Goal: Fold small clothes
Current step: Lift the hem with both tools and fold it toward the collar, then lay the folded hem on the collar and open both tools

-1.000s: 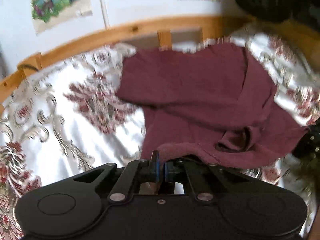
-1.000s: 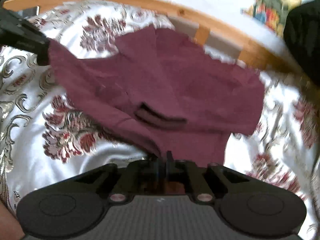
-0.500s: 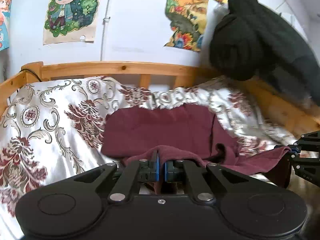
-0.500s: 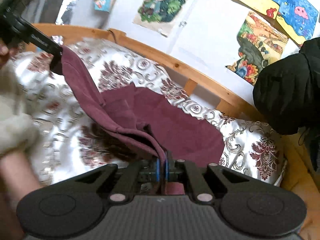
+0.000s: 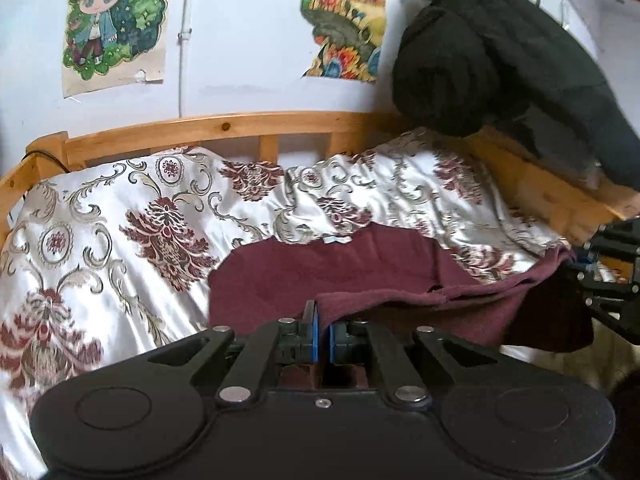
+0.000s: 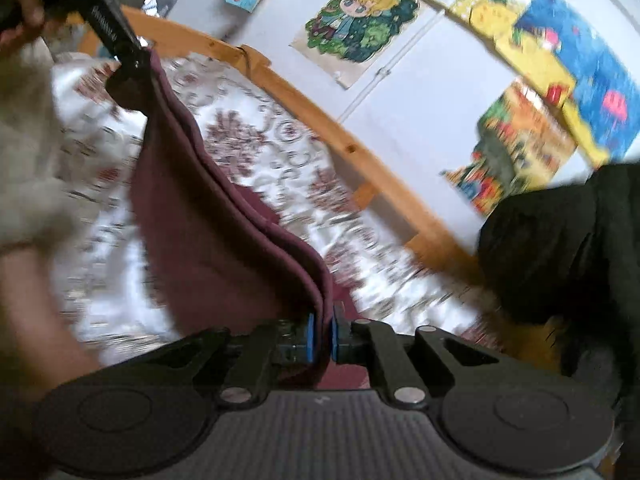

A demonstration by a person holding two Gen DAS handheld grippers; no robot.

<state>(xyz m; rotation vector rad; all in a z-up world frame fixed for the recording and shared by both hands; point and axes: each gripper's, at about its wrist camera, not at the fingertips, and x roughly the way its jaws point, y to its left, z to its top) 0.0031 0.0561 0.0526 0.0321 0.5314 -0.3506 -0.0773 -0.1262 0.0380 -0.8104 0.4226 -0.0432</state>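
A maroon garment [image 5: 320,272] lies partly on the patterned bedspread [image 5: 120,240], its near edge lifted and stretched between both grippers. My left gripper [image 5: 323,320] is shut on one corner of that edge, cloth pinched between the blue pads. The right gripper [image 5: 580,264] shows at the right edge of the left wrist view, holding the other corner. In the right wrist view the garment [image 6: 208,240] hangs as a taut folded band from my right gripper [image 6: 323,320] up to the left gripper [image 6: 132,68]. The right jaws are opening slightly, with cloth still between the pads.
A wooden bed rail [image 5: 224,128] runs along the far side under a white wall with posters [image 5: 112,24]. Black clothing [image 5: 500,60] hangs over the right corner of the bed. A person's pale sleeve [image 6: 28,152] and forearm fill the left of the right wrist view.
Both grippers rose and drew back, lifting the garment's near edge off the bed and pulling it taut. The right wrist view has rolled, so the bed rail now slants.
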